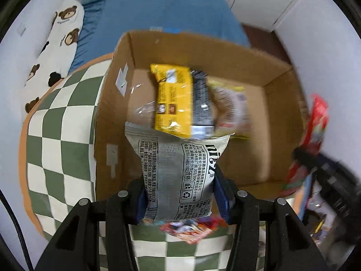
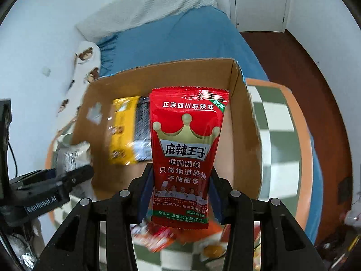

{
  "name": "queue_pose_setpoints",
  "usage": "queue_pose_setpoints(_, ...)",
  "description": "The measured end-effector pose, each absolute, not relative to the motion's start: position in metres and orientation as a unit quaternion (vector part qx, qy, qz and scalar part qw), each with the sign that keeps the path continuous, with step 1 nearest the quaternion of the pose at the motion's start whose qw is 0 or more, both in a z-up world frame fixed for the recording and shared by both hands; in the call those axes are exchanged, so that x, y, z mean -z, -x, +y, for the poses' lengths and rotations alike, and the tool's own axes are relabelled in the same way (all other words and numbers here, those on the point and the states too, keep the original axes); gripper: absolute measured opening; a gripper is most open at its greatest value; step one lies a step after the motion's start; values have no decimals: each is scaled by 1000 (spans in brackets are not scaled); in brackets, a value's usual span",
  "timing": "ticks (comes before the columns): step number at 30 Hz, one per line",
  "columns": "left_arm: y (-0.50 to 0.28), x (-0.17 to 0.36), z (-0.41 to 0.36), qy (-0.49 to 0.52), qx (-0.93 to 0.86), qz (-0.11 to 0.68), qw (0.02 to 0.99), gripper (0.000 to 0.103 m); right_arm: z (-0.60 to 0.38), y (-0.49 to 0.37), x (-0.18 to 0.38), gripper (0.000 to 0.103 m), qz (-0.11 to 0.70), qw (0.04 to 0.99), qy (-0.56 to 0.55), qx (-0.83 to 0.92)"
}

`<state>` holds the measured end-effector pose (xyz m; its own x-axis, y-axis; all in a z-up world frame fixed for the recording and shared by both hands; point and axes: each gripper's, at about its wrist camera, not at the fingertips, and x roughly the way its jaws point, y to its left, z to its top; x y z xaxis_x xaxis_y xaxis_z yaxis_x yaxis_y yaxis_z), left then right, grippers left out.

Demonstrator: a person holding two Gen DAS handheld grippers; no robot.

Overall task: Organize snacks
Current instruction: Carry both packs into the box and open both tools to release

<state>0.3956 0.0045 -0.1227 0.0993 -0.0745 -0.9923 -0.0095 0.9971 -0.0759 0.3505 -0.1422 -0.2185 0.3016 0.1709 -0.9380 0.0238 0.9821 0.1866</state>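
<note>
My left gripper (image 1: 179, 194) is shut on a silver snack packet (image 1: 178, 171) and holds it upright over the near edge of an open cardboard box (image 1: 117, 103). A yellow packet (image 1: 172, 99) and a pale packet (image 1: 232, 110) lie inside the box. My right gripper (image 2: 179, 192) is shut on a red spicy-strip packet (image 2: 185, 151), held upright before the same box (image 2: 243, 122). The yellow packet also shows in the right wrist view (image 2: 123, 133). The right gripper with its red packet (image 1: 315, 124) appears at the right of the left wrist view.
The box stands on a green-and-white checked mat (image 1: 61, 140) on a bed with a blue sheet (image 1: 162, 11). A bear-print pillow (image 1: 56, 45) lies along the left wall. More loose snack packets (image 2: 162, 237) lie on the mat below the grippers.
</note>
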Motion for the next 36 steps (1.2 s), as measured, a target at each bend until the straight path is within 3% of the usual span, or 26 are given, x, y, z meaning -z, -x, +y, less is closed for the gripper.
queue_pose_setpoints(11,-424,207,20,-13,-18,721,693,48,-157,-440,297,48,638,769,-38,-21)
queue_pose_setpoints(13,-426,213,19,-10,-17,722,691,48,-160,-447,304,69,639,768,-32,-13)
queue_pose_setpoints(17,-428,218,21,0,-13,714,700,60,-166,-455,313,81,644,764,-42,-11)
queue_pose_setpoints(18,-428,219,21,2,-13,715,699,61,-168,-455,315,88,646,762,-45,-11)
queue_pose_setpoints(23,-429,209,20,26,-4,702,711,71,-172,-453,318,89,647,761,-54,-13)
queue_pose_setpoints(36,-395,133,16,27,-2,624,781,72,-165,-400,278,89,615,786,-66,-20)
